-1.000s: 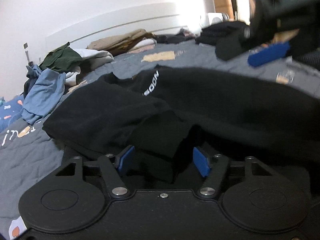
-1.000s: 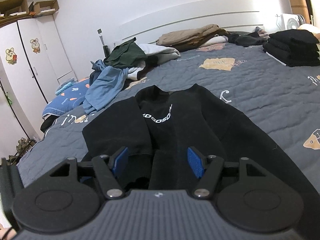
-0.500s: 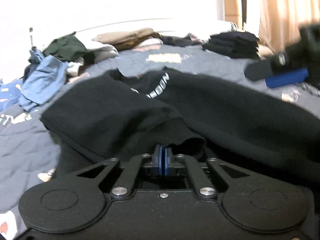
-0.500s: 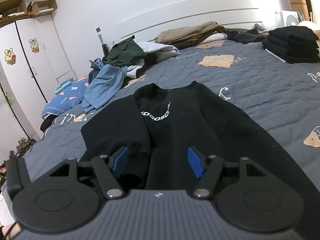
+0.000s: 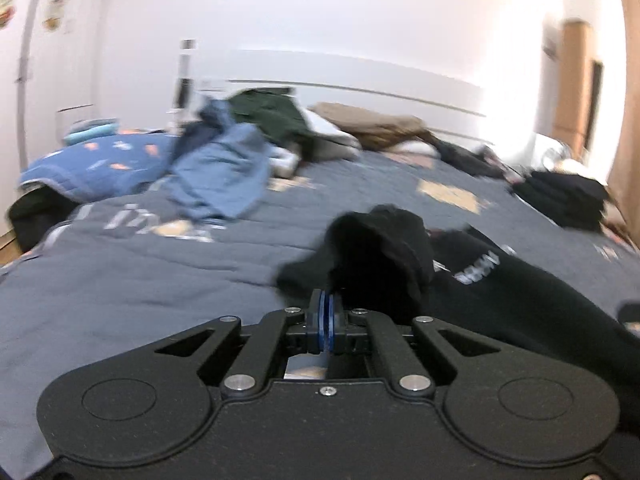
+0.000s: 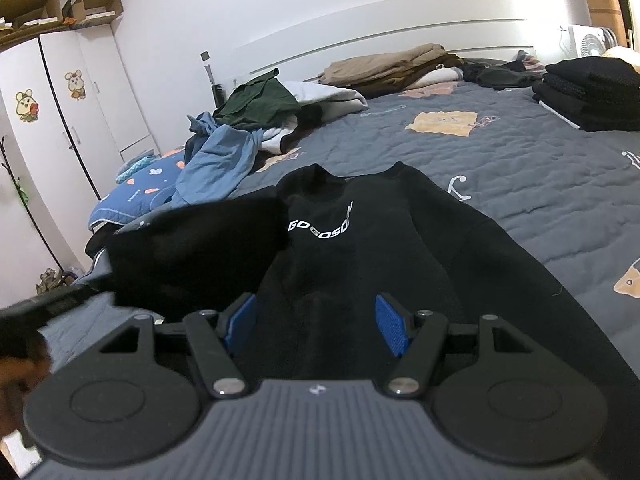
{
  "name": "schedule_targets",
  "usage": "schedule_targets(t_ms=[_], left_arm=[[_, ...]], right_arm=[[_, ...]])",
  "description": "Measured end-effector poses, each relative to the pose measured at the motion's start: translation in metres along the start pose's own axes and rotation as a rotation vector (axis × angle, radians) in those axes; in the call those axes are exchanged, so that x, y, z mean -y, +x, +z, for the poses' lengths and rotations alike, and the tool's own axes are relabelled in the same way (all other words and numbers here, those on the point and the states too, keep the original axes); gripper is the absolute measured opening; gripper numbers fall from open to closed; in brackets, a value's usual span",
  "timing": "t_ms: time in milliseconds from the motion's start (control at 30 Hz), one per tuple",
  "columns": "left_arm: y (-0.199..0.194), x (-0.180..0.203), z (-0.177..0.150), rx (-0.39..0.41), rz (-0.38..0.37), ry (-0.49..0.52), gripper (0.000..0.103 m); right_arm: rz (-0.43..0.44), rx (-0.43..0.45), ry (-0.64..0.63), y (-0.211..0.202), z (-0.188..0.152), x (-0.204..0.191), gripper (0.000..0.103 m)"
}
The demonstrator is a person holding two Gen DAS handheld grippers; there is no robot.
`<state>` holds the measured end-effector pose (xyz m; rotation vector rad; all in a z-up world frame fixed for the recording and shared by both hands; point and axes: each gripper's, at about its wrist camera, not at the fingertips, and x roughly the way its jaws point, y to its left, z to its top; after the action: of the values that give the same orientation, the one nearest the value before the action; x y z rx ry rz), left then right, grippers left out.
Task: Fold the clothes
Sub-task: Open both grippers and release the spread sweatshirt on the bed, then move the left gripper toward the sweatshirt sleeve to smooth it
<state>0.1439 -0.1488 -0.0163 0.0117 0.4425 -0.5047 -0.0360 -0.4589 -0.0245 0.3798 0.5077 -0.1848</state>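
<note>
A black sweater (image 6: 360, 264) with white lettering lies flat on the grey quilt (image 6: 540, 168), collar toward the headboard. My right gripper (image 6: 316, 326) hovers low over its lower body, open, with cloth under the blue pads but not pinched. In the left wrist view my left gripper (image 5: 327, 322) is shut, and the sweater's sleeve (image 5: 376, 256) bunches up right at its pads, lifted off the bed. The lettering (image 5: 478, 268) shows to its right. In the right wrist view that sleeve (image 6: 192, 248) stretches out to the left toward a blurred dark shape at the frame edge.
A heap of unfolded clothes (image 6: 256, 120), blue, green and white, lies at the bed's far left. Beige garments (image 6: 384, 68) sit by the headboard. A folded black stack (image 6: 588, 92) rests at the far right. White wardrobes (image 6: 68, 120) stand beyond the left edge of the bed.
My left gripper shut on the sleeve, then rose and swung to the left, rolling as it went and dragging the sleeve outward. The right gripper stayed still and open.
</note>
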Motion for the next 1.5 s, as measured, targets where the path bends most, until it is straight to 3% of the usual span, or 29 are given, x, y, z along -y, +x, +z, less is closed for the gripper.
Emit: schedule_targets(t_ms=[433, 500, 567, 633, 700, 900, 933, 967, 1033, 1267, 1500], left_arm=[[-0.022, -0.147, 0.063, -0.013, 0.331, -0.036, 0.0], [-0.024, -0.16, 0.068, 0.015, 0.44, -0.031, 0.0], [-0.031, -0.182, 0.076, 0.036, 0.504, -0.114, 0.0], [-0.035, -0.195, 0.08, -0.01, 0.466, -0.153, 0.0], [-0.041, -0.186, 0.08, -0.047, 0.421, -0.113, 0.0], [-0.068, -0.112, 0.056, -0.057, 0.213, -0.058, 0.005], [-0.072, -0.097, 0.049, -0.052, 0.182, -0.057, 0.018], [-0.075, -0.083, 0.04, -0.04, 0.154, -0.084, 0.046], [-0.08, -0.055, 0.022, -0.015, 0.099, -0.136, 0.072], [-0.073, 0.005, -0.014, -0.036, -0.115, -0.417, 0.077], [-0.052, 0.041, -0.034, -0.103, -0.292, -0.515, 0.08]], right_arm=[[0.018, 0.005, 0.041, 0.001, 0.003, -0.001, 0.065], [0.014, 0.006, 0.043, 0.0, 0.004, 0.0, 0.065], [0.017, 0.005, 0.048, 0.001, 0.004, 0.0, 0.065], [0.021, 0.005, 0.054, 0.001, 0.005, 0.0, 0.065], [0.026, 0.004, 0.06, 0.001, 0.005, 0.001, 0.065], [0.061, 0.005, 0.086, -0.001, 0.005, -0.007, 0.065], [0.071, 0.009, 0.093, -0.003, 0.005, -0.011, 0.065], [0.084, 0.015, 0.101, -0.006, 0.005, -0.015, 0.065], [0.11, 0.026, 0.118, -0.011, 0.006, -0.023, 0.065], [0.244, 0.054, 0.203, -0.03, 0.014, -0.058, 0.066], [0.37, 0.089, 0.241, -0.048, 0.022, -0.105, 0.066]])
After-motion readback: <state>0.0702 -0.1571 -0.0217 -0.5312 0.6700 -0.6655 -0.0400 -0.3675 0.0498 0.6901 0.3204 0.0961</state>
